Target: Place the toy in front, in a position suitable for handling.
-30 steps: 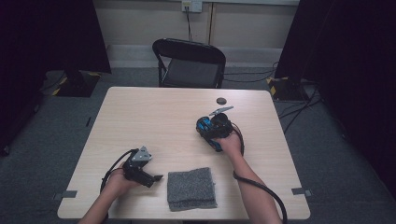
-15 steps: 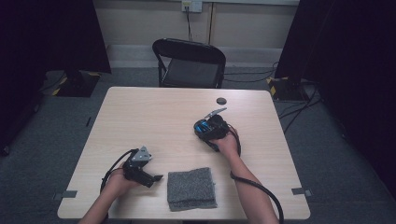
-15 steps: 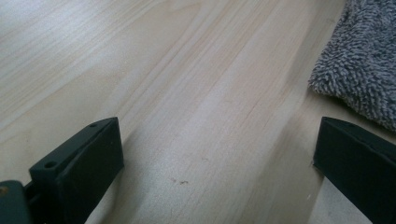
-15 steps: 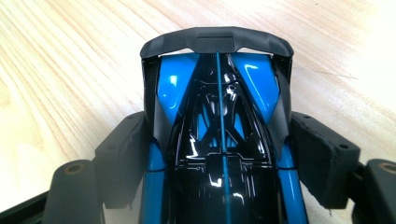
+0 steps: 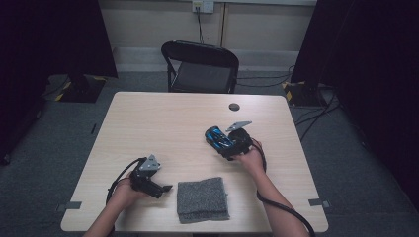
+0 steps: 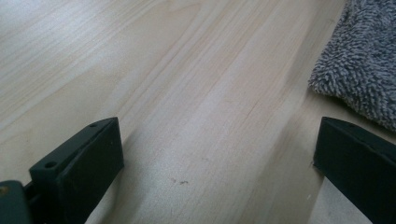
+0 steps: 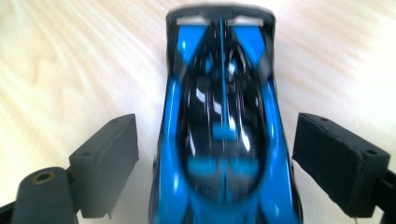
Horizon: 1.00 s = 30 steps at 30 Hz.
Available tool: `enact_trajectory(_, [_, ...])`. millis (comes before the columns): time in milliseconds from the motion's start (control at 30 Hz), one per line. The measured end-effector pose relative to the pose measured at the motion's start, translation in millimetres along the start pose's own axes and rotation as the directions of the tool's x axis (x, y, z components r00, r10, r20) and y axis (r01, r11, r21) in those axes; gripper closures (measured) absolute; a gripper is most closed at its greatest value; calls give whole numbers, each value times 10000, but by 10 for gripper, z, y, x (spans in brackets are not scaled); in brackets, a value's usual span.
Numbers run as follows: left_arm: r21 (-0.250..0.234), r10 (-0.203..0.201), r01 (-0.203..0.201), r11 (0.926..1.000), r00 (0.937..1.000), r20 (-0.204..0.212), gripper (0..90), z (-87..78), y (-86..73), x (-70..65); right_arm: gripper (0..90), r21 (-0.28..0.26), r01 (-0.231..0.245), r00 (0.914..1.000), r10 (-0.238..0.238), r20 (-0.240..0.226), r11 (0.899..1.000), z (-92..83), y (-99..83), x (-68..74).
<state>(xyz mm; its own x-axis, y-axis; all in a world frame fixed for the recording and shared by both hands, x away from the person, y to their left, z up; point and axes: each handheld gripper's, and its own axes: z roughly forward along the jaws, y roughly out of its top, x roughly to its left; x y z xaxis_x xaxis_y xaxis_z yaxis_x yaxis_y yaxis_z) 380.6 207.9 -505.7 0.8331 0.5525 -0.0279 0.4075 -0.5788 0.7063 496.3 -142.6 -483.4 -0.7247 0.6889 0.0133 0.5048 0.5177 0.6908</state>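
Right claw has just been opening, jaws spread around the glossy blue-and-black toy race car, letting it go on the tabletop; backing off comes next, I'd guess.

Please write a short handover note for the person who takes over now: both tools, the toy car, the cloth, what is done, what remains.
Right tool: jaws have just been opening, gaps on both sides of the blue toy car; the car sits between them on the table, released.
Left tool: open, bare wood between the jaws, beside the grey cloth.
Done: car set down mid-table.
Left: probably draw the right tool back; the cloth lies folded and untouched.
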Motion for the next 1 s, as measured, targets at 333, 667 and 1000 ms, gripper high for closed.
enact_trajectory(333, [3, -25, 25, 10000, 10000, -68, 9, -2, 0, -6, 132, -173, -227, 9995, 231, 206, 9996, -153, -325, -60])
enact_trajectory(667, [-276, -183, 175, 9995, 9994, -285, 91, -56, -45, -44, 140, -498, -164, 9996, 175, 221, 9986, -89, -427, -42])
enact_trajectory(1000, [-512, 483, -476, 9976, 9987, 131, 276, -143, -31, -245, 169, -566, -89, 9998, 100, 182, 9984, -94, -431, -33])
